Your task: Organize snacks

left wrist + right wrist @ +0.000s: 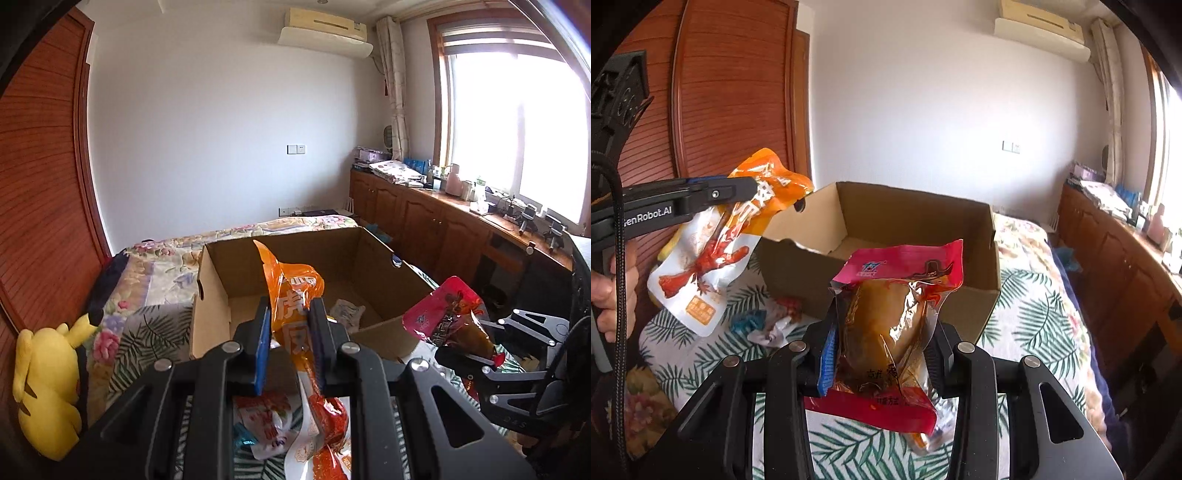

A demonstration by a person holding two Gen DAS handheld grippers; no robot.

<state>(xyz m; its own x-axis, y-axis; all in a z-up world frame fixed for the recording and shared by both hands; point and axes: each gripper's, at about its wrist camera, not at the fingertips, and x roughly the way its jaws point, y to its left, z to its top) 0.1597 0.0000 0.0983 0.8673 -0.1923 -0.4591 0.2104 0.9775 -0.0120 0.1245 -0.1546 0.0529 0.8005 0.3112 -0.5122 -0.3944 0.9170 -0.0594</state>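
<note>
Orange and white, the chicken-feet pouch (713, 243) is pinched at its top by the left gripper (290, 321) and hangs above the bedspread (1030, 314). A red pouch (894, 325) with a brown drumstick is clamped in the right gripper (882, 350). Both are held before the cardboard box (916, 221).

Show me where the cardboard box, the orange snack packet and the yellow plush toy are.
cardboard box (391, 334), left wrist view, near wall.
orange snack packet (701, 273), right wrist view, white lower half.
yellow plush toy (46, 384), left wrist view, its body.
</note>
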